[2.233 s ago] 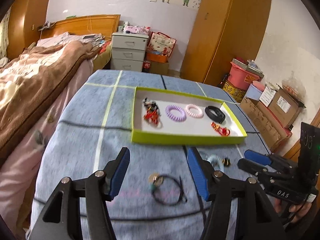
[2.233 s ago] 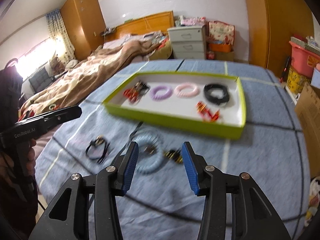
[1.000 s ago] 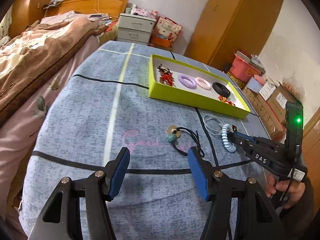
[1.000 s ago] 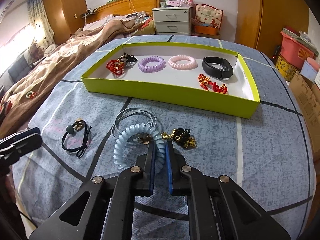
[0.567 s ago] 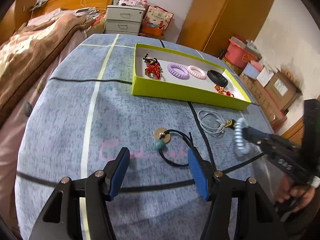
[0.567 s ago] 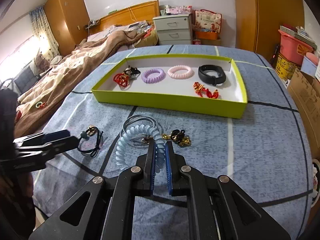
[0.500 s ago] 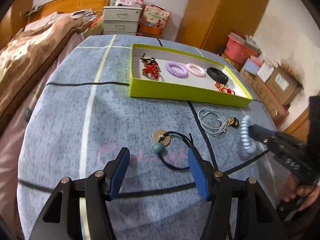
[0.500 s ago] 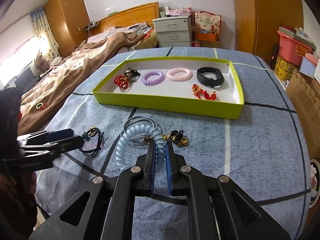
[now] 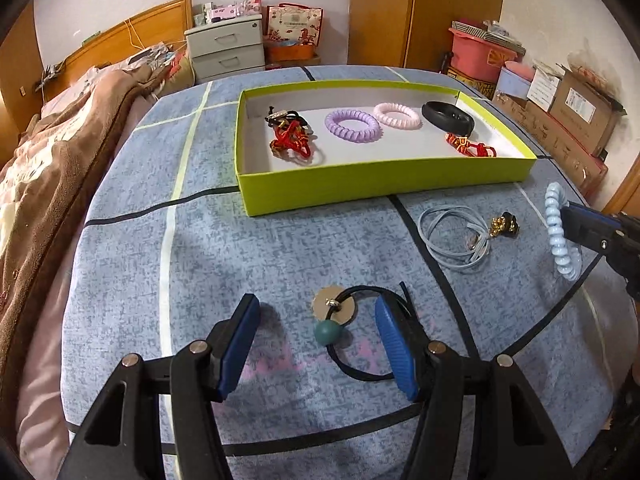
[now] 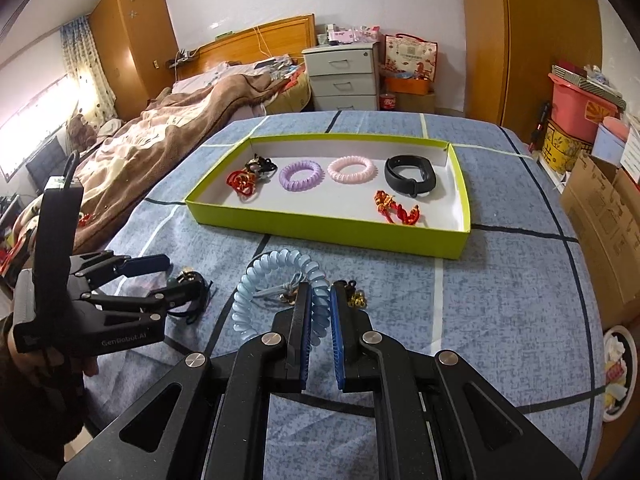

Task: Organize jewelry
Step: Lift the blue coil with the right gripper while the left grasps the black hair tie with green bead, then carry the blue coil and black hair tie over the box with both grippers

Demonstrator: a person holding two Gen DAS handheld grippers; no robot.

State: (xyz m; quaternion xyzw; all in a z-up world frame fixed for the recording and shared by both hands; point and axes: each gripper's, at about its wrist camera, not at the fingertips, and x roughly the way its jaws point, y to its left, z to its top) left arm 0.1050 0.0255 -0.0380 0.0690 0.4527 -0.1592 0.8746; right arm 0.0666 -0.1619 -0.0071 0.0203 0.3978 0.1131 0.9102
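My right gripper [image 10: 320, 294] is shut on a light blue spiral hair tie [image 10: 262, 270] and holds it above the blue cloth; it also shows in the left wrist view [image 9: 560, 236]. My left gripper [image 9: 316, 316] is open, its fingers either side of a black hair tie with a teal bead [image 9: 328, 332]. The green tray [image 9: 380, 184] lies beyond, holding purple [image 9: 352, 125] and pink [image 9: 397, 115] spiral ties, a black band [image 9: 447, 117] and red knots [image 9: 292, 144]. A pale blue cord [image 9: 452, 236] and a gold-black clip [image 9: 504, 226] lie on the cloth.
A bed with a brown blanket [image 10: 160, 136] runs along the left. A grey drawer unit [image 10: 340, 74], a wardrobe [image 10: 532, 40], a pink bin [image 10: 580, 108] and cardboard boxes [image 10: 604, 216] stand behind and right of the table.
My right gripper closed on the light blue spiral tie and lifted it off the cloth. My left gripper moved forward until its open fingers bracket the black hair tie.
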